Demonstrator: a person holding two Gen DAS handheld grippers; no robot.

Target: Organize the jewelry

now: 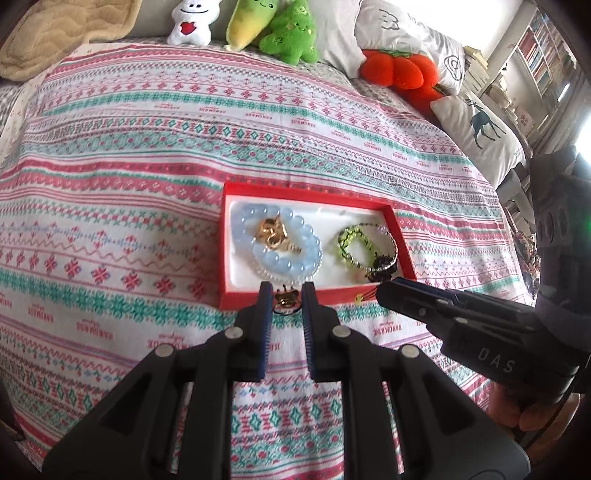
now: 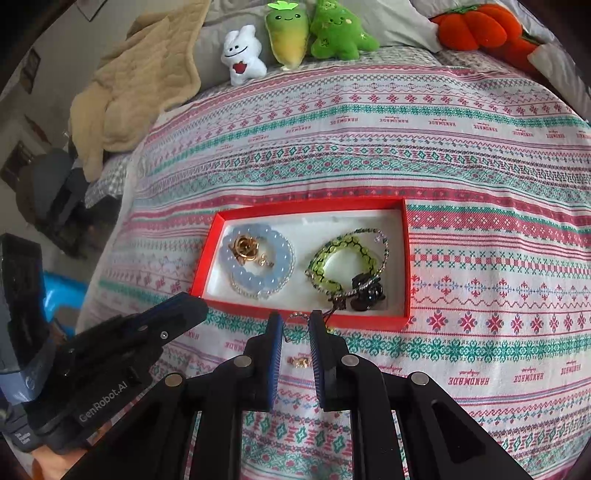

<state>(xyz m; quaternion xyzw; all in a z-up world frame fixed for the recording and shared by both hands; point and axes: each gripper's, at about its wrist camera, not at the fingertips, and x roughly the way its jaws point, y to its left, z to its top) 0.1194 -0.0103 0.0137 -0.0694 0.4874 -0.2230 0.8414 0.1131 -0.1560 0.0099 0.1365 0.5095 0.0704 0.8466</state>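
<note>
The right claw (image 2: 296, 322) is narrowly pinching a beaded chain (image 2: 295, 316) that is trailing from the red box (image 2: 406, 258) on the bed (image 2: 480, 166). Lifting risks dragging the tangled bracelets (image 2: 343, 258) out. The left claw (image 1: 286, 293) is hanging narrow around a gold charm (image 1: 285, 300), grip unclear.

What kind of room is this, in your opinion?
Most likely a bedroom: a bed under a patterned cover, plush toys and pillows along its head, bookshelves behind.
</note>
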